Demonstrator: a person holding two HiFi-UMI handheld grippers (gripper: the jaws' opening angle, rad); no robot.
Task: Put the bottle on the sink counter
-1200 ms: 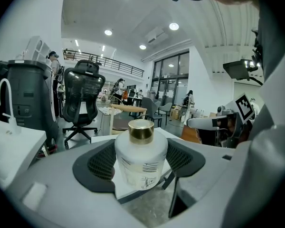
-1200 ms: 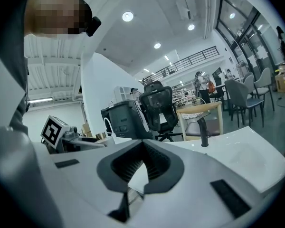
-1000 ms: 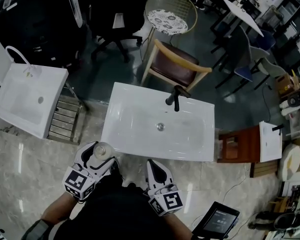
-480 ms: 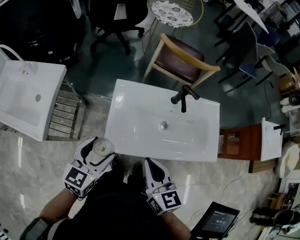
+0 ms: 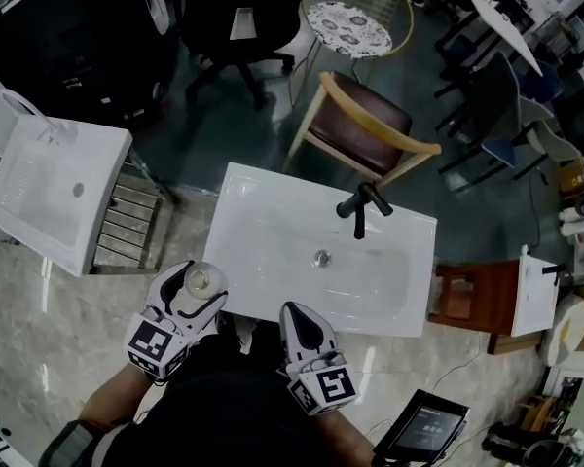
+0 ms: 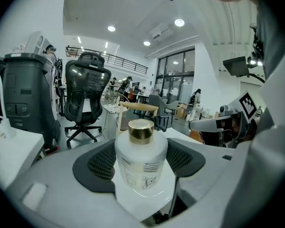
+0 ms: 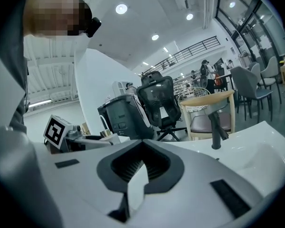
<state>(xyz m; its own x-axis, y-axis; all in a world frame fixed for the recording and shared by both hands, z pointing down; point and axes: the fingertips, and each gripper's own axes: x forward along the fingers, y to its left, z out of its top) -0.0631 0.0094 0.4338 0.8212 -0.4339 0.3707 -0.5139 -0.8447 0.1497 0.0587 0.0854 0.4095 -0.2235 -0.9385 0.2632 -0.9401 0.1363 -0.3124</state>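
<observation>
My left gripper (image 6: 141, 167) clamps the gold-capped bottle (image 6: 141, 156), short of the sink counter (image 5: 370, 314); my right gripper (image 7: 141, 164) is closed on nothing. Its smooth body could slip from a loose hold, or its base catch the near rim

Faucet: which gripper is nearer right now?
Right. The right gripper is at the near edge of the sink, slightly left of the faucet. The left gripper, holding the bottle, is off the near-left corner, farther away.
</observation>
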